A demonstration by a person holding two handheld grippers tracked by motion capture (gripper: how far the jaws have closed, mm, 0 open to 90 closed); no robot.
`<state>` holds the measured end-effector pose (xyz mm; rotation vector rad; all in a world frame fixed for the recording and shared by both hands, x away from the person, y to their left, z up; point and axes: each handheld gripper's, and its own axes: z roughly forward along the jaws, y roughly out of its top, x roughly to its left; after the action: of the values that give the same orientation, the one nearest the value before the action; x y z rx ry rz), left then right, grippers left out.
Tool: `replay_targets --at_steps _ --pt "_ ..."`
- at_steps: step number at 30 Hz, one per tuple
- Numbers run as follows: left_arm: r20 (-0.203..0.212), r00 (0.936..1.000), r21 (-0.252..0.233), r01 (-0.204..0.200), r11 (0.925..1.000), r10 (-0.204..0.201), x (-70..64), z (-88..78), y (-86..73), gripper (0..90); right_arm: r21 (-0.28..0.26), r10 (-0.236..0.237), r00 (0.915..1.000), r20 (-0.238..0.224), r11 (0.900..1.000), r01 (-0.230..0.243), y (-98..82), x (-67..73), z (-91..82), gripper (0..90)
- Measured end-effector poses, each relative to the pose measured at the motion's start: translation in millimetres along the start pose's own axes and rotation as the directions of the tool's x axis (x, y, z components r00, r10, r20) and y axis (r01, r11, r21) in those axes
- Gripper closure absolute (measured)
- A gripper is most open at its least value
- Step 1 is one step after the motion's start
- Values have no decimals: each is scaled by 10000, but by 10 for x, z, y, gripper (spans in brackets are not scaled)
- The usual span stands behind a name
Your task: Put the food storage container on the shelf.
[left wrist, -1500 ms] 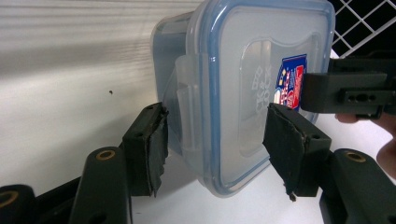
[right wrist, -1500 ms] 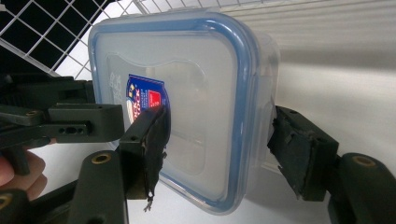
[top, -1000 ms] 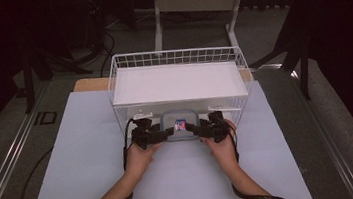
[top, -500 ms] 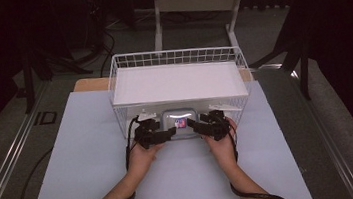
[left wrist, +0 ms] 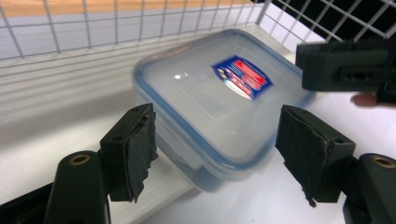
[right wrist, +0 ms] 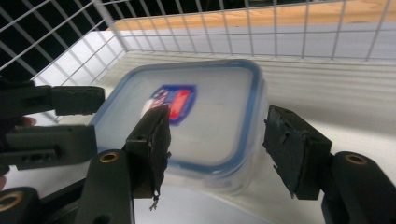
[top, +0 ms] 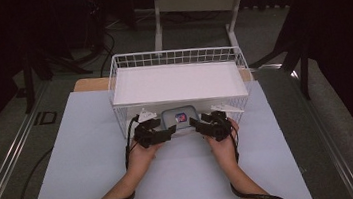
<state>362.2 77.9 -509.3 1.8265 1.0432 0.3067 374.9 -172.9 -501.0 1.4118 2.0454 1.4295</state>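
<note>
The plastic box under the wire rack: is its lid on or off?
On. The box has its blue-rimmed lid seated flat, with the sticker on top.

Clear plastic container [top: 180, 118] w/ blue-rimmed lid [left wrist: 219, 88], rounded-rect shape; red-and-blue label [right wrist: 172, 103] on top; lid on, lying flat; sits at front edge of white wire basket [top: 175, 59], under its white shelf, approx. centre of table's near side.
</note>
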Motion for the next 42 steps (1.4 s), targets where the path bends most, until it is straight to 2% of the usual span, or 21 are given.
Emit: replay_targets --at_steps 2,3,4,5,6,7,8,9,10,12,13,16,17,19,21,25,27,37,42 --pt "208 9992 -102 -335 9994 337 -36 -42 -30 235 -107 -183 9998 -119 9998 182 -25 35 -44 409" --pt "208 9992 -102 -335 9994 337 -36 -42 -30 219 -107 -183 9998 -119 9998 182 -25 35 -44 409" --pt "220 9982 -200 -556 9983 560 -62 -74 -45 219 -131 -263 9995 -155 9996 261 -39 60 -66 413" --pt "249 9971 -333 -714 9969 722 -80 -109 -57 199 -113 -481 9987 -156 9988 479 -61 94 -90 424" --pt "239 9953 -548 -921 9942 935 -99 -160 -72 150 -155 -896 9959 -156 9959 894 -105 154 -132 429" --pt "215 9942 -626 -1036 9926 1051 -109 -191 -77 150 -155 -896 9959 -156 9959 894 -105 154 -132 429" --pt "363 9934 -894 -1051 9904 1087 -109 -251 -90 142 -179 -1027 9946 -142 9946 1024 -116 171 -145 453" --pt "634 9922 -1151 -996 9884 1074 -98 -298 -105 91 -117 -1144 9933 -163 9934 1142 -134 199 -156 496" --pt "697 9919 -1115 -984 9889 1066 -93 -316 -108 22 -67 -1321 9911 -185 9912 1320 -153 224 -160 500" --pt "789 9917 -1042 -933 9902 1017 -91 -390 -141 18 40 -1546 9878 -179 9880 1547 -173 259 -159 556" --pt "762 9912 -875 -1018 9910 1085 -95 -436 -163 18 143 -1654 9862 -119 9861 1656 -190 287 -156 593" --pt "579 9894 -926 -1276 9875 1332 -113 -562 -226 18 434 -1720 9848 -224 9840 1729 -249 338 -127 854" --pt "492 9892 -977 -1328 9863 1381 -118 -608 -252 18 521 -1734 9845 -252 9833 1745 -267 346 -108 900" --pt "357 9889 -1063 -1397 9845 1441 -119 -686 -316 18 790 -1831 9828 -244 9797 1845 -291 370 -57 900" --pt "189 9878 -1072 -1518 9826 1547 -112 -724 -364 18 843 -1934 9806 -318 9771 1955 -302 393 -12 900" --pt "53 9920 -1302 -1243 9837 1260 -51 -758 -431 18 897 -2062 9780 -325 9739 2083 -279 435 82 900" --pt "-43 9924 -1267 -1222 9844 1226 -34 -759 -439 18 915 -2085 9777 -267 9734 2101 -254 456 125 900" --pt "-20 9930 -1394 -1173 9833 1182 -18 -771 -437 18 1012 -2194 9753 -234 9701 2207 -184 537 321 900" --pt "-37 9931 -1456 -1168 9824 1176 -5 -788 -443 18 932 -2257 9742 -59 9698 2253 -164 533 379 900"
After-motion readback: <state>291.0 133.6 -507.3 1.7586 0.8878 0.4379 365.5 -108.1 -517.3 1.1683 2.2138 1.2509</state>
